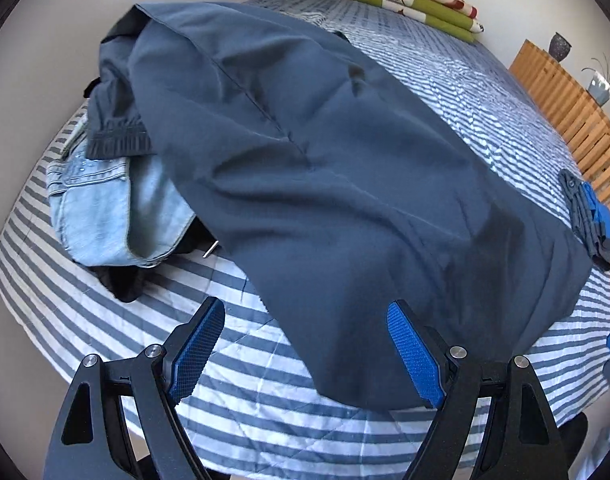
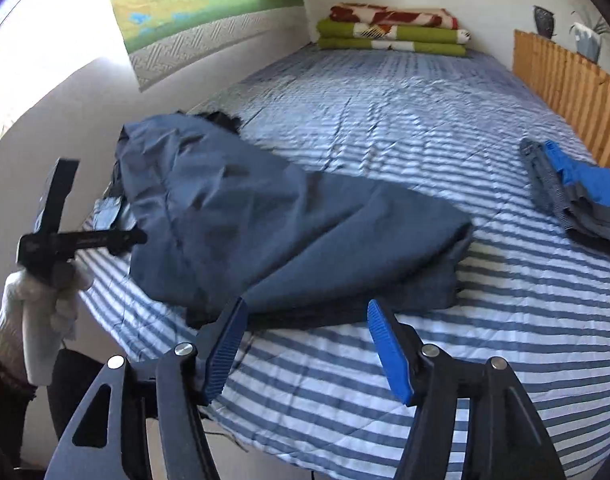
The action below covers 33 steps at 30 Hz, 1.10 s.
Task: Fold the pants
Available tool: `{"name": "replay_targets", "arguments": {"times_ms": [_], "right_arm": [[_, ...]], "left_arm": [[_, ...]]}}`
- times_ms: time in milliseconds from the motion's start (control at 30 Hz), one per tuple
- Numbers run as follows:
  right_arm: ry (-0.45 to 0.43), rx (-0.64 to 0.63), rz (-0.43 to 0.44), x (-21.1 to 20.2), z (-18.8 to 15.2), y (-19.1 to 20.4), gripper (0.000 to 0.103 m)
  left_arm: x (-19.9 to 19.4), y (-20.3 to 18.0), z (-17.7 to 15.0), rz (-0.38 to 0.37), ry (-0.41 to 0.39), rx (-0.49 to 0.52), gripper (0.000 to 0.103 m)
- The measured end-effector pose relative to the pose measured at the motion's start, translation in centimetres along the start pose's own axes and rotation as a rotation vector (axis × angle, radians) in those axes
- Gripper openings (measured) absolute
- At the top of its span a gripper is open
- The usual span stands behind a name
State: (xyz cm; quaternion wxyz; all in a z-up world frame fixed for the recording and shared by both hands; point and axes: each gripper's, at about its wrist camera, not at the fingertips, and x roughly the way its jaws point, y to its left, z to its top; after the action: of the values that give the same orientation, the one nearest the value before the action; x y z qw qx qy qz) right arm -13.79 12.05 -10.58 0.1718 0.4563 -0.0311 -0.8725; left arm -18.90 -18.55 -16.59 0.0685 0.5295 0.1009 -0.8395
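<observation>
Dark blue-grey pants lie spread over a heap of clothes on the striped bed cover. Their near edge falls between the blue pads of my left gripper, which is open and holds nothing. In the right wrist view the same pants lie bunched, with a doubled edge towards me. My right gripper hangs open just in front of that edge, above the bed cover. A white-gloved hand holds the left gripper at the pants' left side.
Light blue jeans and a black garment lie under the pants on the left. A folded stack of blue and grey clothes sits at the right, by a wooden slatted board. Folded blankets lie at the far end.
</observation>
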Motion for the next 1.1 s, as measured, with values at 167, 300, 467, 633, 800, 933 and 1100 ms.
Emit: {"name": "replay_targets", "arguments": {"times_ms": [167, 300, 467, 633, 800, 933, 1100], "right_arm": [[0.167, -0.056, 0.102, 8.1, -1.2, 4.8, 0.059], [0.263, -0.061, 0.11, 14.1, -1.4, 7.5, 0.059], [0.196, -0.039, 0.124, 13.4, 0.3, 7.3, 0.006], [0.028, -0.015, 0.159, 5.8, 2.8, 5.2, 0.004], [-0.107, -0.05, 0.189, -4.1, 3.4, 2.6, 0.003], [-0.207, 0.018, 0.21, -11.4, 4.3, -0.5, 0.002], [-0.382, 0.068, 0.033, -18.1, 4.5, -5.1, 0.0]], "left_arm": [[2.6, -0.8, 1.0, -0.02, 0.038, -0.007, 0.065], [2.5, -0.8, 1.7, 0.007, 0.014, 0.01, 0.036], [0.4, -0.2, 2.7, 0.003, -0.03, 0.014, 0.003], [-4.6, -0.1, 3.0, -0.033, -0.143, 0.024, 0.001], [-11.1, -0.9, 2.6, -0.058, -0.267, 0.081, 0.001], [-14.5, -1.8, 3.0, -0.094, -0.284, 0.134, 0.001], [-13.9, -4.0, 3.2, -0.084, -0.255, 0.168, 0.019]]}}
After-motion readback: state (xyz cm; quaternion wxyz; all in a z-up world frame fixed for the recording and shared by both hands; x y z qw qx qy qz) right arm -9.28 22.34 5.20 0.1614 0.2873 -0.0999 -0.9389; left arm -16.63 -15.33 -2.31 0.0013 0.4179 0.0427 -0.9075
